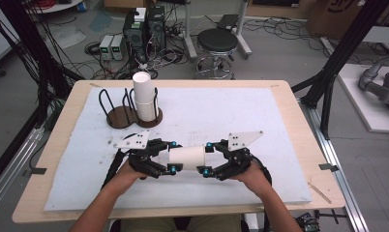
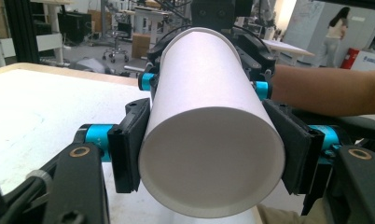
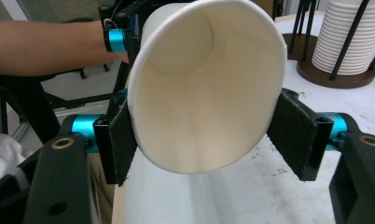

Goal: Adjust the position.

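Observation:
A white paper cup (image 1: pixel 187 157) lies level above the front middle of the mat, held from both ends. My left gripper (image 1: pixel 172 156) is shut on its base end; in the left gripper view both pads (image 2: pixel 129 144) press the sides of the cup (image 2: pixel 209 140), whose closed bottom faces the camera. My right gripper (image 1: pixel 206 158) is shut on the mouth end. In the right gripper view its pads (image 3: pixel 295 135) squeeze the rim of the cup (image 3: pixel 206 93) slightly oval, and I look into the hollow inside.
A tall stack of white cups (image 1: pixel 145 99) stands in a wire holder at the back left of the white mat (image 1: pixel 241 111), with a second, empty wire holder (image 1: pixel 117 110) beside it. A stool (image 1: pixel 216 43) and equipment stand on the floor beyond the table.

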### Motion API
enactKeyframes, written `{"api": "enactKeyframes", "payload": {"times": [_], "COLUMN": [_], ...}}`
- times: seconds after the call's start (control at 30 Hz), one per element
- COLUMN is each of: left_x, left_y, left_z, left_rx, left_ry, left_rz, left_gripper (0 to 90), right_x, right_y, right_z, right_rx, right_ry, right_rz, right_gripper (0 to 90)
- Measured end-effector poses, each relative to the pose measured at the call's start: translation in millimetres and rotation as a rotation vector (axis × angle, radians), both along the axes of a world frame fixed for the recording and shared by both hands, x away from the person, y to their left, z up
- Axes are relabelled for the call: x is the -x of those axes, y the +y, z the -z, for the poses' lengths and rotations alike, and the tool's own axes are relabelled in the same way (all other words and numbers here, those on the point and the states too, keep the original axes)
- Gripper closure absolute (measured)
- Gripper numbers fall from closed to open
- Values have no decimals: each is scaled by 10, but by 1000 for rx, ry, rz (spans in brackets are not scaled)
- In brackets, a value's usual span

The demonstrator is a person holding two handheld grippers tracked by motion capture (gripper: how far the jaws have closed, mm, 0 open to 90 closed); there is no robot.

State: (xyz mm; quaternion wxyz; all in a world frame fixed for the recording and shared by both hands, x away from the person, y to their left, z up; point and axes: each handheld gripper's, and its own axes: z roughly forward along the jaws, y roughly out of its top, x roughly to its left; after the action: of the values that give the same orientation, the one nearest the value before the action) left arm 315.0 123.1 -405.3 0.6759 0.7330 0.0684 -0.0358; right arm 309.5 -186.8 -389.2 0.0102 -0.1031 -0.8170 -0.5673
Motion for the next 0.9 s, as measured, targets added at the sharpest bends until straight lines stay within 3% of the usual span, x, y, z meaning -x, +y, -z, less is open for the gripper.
{"api": "enactKeyframes", "payload": {"times": [0.1, 0.13, 0.2, 0.23, 0.37, 0.5, 0.53, 0.63, 0.67, 0.9], "left_x": [9, 25, 28, 34, 56, 71, 74, 78, 76, 64], "left_y": [-5, -17, -25, -25, 10, 73, 99, 122, 141, 138], "left_z": [-1, -3, -3, -2, -25, -90, -132, -169, -202, -257], "left_rx": [-8, -33, -44, -49, -86, -129, -158, -179, -194, -251], "left_ry": [12, 33, 51, 64, 56, 24, 5, -6, -15, -28], "left_rz": [-13, -54, -68, -76, -97, -118, -128, -136, -143, -154], "left_gripper": [335, 287, 173, 164, 163, 163, 163, 163, 163, 163], "right_x": [-6, -6, -5, -7, -13, -29, -45, -62, -77, -129], "right_y": [9, 9, 4, 1, -18, -48, -57, -62, -58, 11], "right_z": [-15, -21, -35, -44, -79, -155, -195, -233, -272, -354], "right_rx": [12, 15, 15, 19, 46, 85, 110, 133, 175, 276], "right_ry": [-9, -10, -8, -11, -19, -36, -46, -54, -63, -81], "right_rz": [2, 1, 0, 0, 4, 16, 23, 29, 32, 26], "right_gripper": [298, 298, 298, 297, 297, 296, 296, 296, 296, 295]}}
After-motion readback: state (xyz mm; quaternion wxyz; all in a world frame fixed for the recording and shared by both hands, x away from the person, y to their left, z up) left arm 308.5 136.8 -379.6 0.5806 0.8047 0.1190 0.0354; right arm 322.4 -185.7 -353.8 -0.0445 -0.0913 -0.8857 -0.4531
